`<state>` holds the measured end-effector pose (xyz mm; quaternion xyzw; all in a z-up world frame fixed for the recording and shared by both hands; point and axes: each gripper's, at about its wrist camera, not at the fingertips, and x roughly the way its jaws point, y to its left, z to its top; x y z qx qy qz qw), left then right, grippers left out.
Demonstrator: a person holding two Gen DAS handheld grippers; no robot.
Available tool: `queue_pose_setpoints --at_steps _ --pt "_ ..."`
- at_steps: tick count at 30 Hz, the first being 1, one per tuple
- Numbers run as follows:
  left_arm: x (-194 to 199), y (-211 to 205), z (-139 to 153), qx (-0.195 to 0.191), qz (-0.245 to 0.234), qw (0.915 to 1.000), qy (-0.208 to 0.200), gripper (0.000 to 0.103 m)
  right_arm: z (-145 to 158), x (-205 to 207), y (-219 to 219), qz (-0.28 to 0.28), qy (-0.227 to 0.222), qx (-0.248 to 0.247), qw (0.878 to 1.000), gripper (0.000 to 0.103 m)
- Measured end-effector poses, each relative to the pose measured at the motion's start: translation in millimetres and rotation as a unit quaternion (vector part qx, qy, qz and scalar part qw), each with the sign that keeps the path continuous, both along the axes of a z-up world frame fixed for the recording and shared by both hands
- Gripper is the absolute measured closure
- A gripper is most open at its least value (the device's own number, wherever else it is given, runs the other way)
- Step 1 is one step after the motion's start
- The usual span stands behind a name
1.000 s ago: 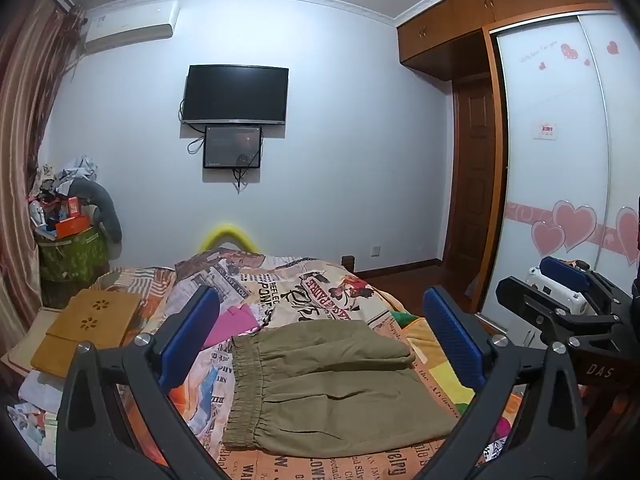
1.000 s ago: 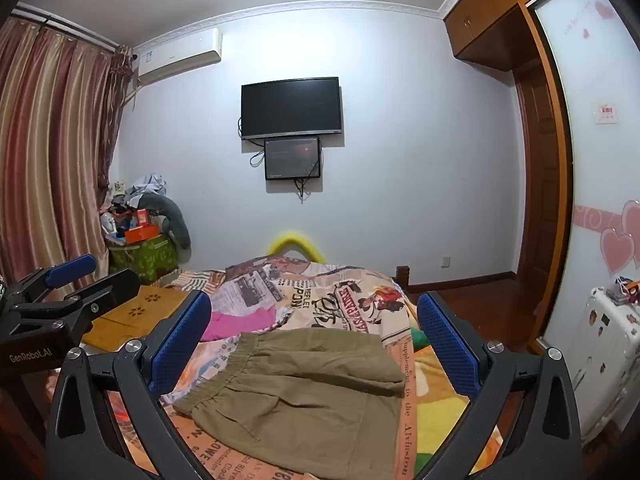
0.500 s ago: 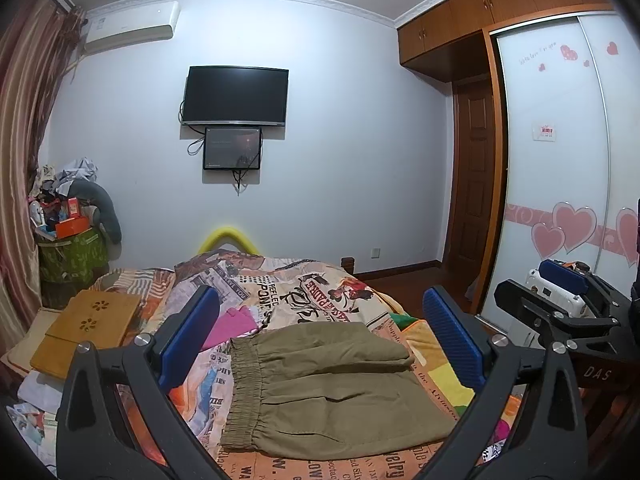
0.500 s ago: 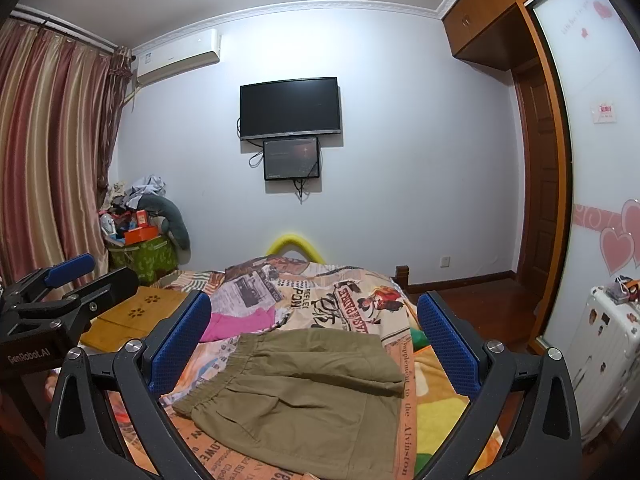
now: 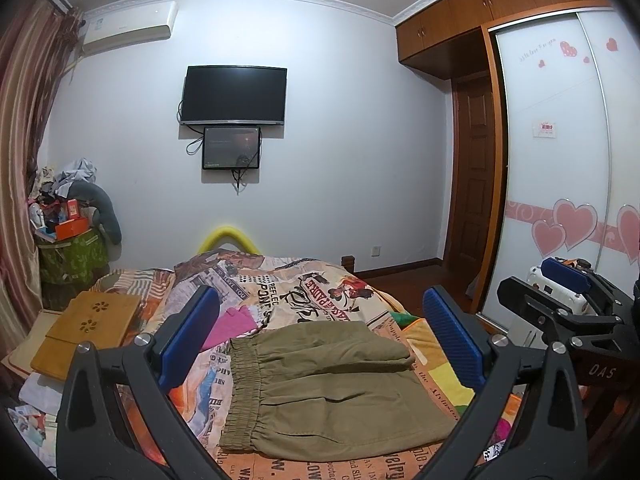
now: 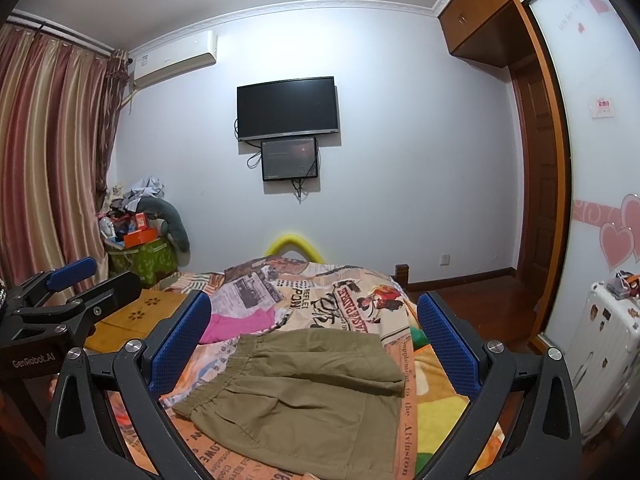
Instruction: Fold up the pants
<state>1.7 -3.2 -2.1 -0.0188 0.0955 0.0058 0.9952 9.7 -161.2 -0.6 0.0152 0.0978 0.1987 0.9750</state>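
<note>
The left gripper (image 5: 320, 340) hangs above the bed (image 5: 304, 280) with its blue fingers (image 5: 188, 336) spread wide, holding nothing and touching nothing; the pants (image 5: 328, 388) lie on the bed in the gap between them. The pants are olive and already folded, the elastic waistband at the left and a doubled layer lying across the far half. Their near edge is partly covered by the gripper's black frame. A pink cloth (image 5: 230, 326) sits just beyond the waistband, half hidden behind the left finger. The right gripper (image 6: 314, 342) is also held over the bed, its fingers (image 6: 446, 342) equally far apart and empty, with the pants (image 6: 304, 396) below and between them; here the near end of the pants runs out of the bottom of the view. Each gripper shows at the edge of the other's view, only partly in frame. At the far right a white suitcase (image 6: 604, 344) stands by the wardrobe (image 6: 592, 152), cut off by the dark lens rim.
</note>
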Motion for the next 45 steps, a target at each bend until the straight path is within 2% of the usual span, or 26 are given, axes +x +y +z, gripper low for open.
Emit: queue_pose_setpoints --at_steps 27,45 --pt "1 0 2 -0.001 0.004 1.0 0.0 0.0 -2 -1 3 0.002 0.0 0.0 1.0 0.0" --pt "12 2 -3 -0.003 0.008 0.9999 0.015 0.0 -5 9 4 0.003 0.014 -0.003 1.0 0.0"
